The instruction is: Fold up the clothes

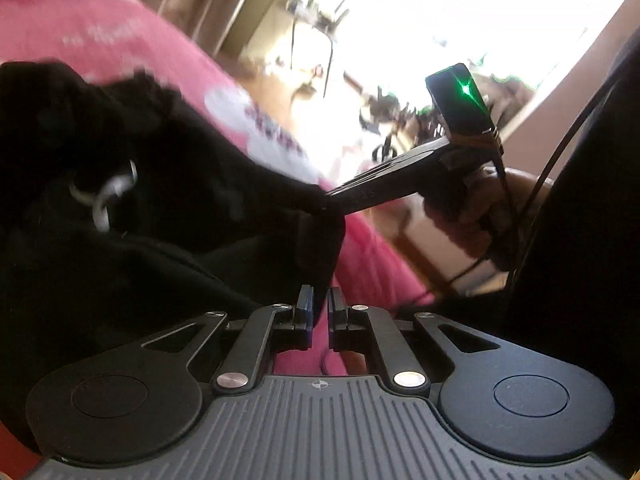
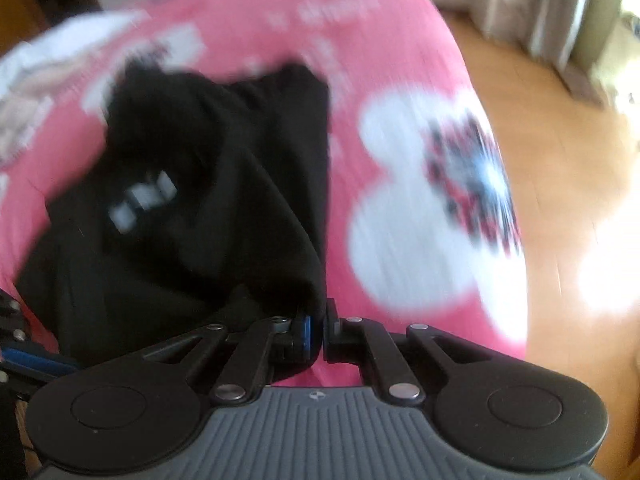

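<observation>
Left wrist view: a black garment (image 1: pixel 152 200) fills the left half of the frame, lifted above a pink bedcover (image 1: pixel 100 28) printed with white patches. The cloth is dark and matte, bunched into soft folds, with a pale looped cord or ring (image 1: pixel 106 196) showing at centre left. One corner of the fabric hangs down between the pads of the left gripper (image 1: pixel 319 312), whose jaws stand narrow and pinch that edge. A second corner is drawn out toward centre frame, where the tips of the right gripper (image 1: pixel 332 196) close on it; a hand (image 1: pixel 476 216) holds that tool at centre right, and a green light (image 1: pixel 466 90) glows on its top.

Right wrist view (motion-blurred): the same garment (image 2: pixel 192 200) lies over the pink bedcover (image 2: pixel 400 40) at centre left, bearing a small pale print (image 2: pixel 144 200). Its long axis runs from the upper centre of the frame down to the bottom centre, where its lower edge is nipped in the nearly closed jaws of the right gripper (image 2: pixel 316 332). Wooden floor (image 2: pixel 560 140) occupies the right margin.
</observation>
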{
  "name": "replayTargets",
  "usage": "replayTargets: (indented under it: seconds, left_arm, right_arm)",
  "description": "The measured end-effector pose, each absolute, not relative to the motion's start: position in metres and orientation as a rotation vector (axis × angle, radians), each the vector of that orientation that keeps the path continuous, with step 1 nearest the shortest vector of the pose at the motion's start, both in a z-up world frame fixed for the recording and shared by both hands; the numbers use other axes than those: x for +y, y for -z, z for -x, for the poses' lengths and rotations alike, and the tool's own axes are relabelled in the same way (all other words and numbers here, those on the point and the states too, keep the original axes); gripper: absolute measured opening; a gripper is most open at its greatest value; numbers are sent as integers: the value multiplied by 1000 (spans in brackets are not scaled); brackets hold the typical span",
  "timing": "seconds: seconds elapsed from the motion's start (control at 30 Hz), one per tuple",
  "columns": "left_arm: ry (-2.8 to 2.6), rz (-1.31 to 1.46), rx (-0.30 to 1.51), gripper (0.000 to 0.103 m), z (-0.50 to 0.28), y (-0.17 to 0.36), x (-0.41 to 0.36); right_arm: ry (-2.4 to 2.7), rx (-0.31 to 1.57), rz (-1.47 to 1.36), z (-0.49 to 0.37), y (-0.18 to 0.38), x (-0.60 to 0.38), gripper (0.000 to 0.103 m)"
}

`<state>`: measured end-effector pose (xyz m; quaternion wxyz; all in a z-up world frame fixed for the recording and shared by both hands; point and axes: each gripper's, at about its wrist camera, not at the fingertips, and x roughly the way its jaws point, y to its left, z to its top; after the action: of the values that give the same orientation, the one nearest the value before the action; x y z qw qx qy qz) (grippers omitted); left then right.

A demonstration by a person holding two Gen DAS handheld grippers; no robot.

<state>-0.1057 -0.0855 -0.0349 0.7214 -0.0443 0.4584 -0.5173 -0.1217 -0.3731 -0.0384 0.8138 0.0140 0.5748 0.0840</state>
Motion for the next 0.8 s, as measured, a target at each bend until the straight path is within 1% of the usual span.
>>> replayTargets:
  seconds: [0.03, 0.07, 0.1, 0.13, 0.17, 0.2, 0.33, 0.43, 0.47, 0.53, 0.63, 0.7, 0.73, 0.8]
  left_arm:
    - [1134, 92, 1018, 17, 105, 35, -85]
    - [1117, 94, 1015, 25, 103, 35, -82]
    - [1093, 109, 1009, 27, 98, 33, -76]
    - [1066, 130, 1003, 30, 92, 30, -68]
    - [1038, 152, 996, 32, 87, 28, -59]
    - [1004, 185, 987, 33, 81, 25, -49]
    - [813, 300, 936, 38, 61, 19, -4]
    - [665, 255, 944, 45, 48, 24, 8]
    - [617, 238, 948, 45, 43, 25, 12]
    - [521, 202, 955, 45, 35, 29, 18]
    - [399, 148, 964, 52, 25, 36, 26]
    - [372, 110, 970, 54, 23, 42, 26]
    - [359, 91, 974, 55, 23, 46, 26]
    - [338, 40, 977, 55, 17, 54, 21]
  right_arm:
    - [-179, 1261, -35, 125, 44, -376, 6]
    - [-175, 1279, -42, 127, 47, -378, 10]
    - [-171, 1281, -50, 128, 46, -380, 21]
    - [-169, 1275, -52, 130, 42, -383, 27]
    - [-172, 1255, -50, 133, 37, -387, 38]
    - [-176, 1230, -47, 135, 31, -392, 42]
    - [-207, 1104, -54, 145, 5, -409, 42]
    - [-229, 991, -64, 137, -13, -409, 42]
    - [-250, 961, -65, 134, -18, -407, 43]
    - [-288, 936, -69, 133, -23, -405, 46]
    - [-327, 1077, -89, 139, -7, -409, 48]
    - [-333, 1211, -41, 145, 10, -409, 48]
    - [-334, 1264, 11, 148, 18, -407, 48]
    - [-329, 1287, 179, 156, 21, -401, 48]
